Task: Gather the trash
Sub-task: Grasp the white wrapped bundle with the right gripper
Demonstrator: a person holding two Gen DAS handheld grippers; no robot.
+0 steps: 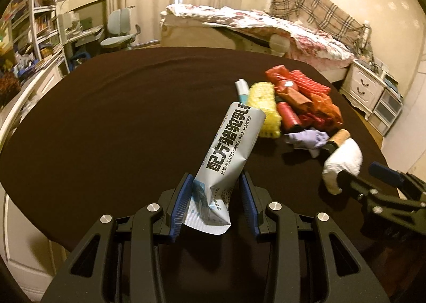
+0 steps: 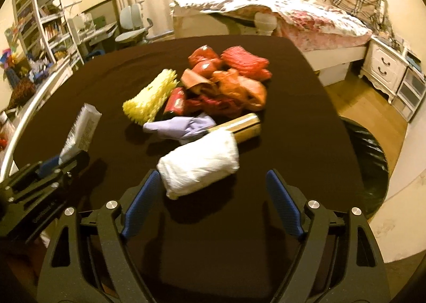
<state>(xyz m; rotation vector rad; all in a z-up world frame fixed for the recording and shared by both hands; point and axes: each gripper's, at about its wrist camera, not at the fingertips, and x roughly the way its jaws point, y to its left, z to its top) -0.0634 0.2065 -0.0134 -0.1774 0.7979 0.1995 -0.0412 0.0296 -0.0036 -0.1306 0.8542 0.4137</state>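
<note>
The left gripper (image 1: 215,196) pinches a milk powder sachet (image 1: 231,143) above the desk (image 1: 119,116), while the right gripper's (image 2: 213,207) wide-open jaws face the white wad (image 2: 199,164) lying crosswise just ahead.

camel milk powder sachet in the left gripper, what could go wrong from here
1. The left gripper holds the camel milk powder sachet only near its bottom end, so the long top may swing or slip out.
2. The right gripper is wide open around the white wad; closing could nudge the cardboard tube and purple scrap beside it.
3. The black-lined bin sits past the table edge, so a loose carry may drop trash on the floor.
</note>
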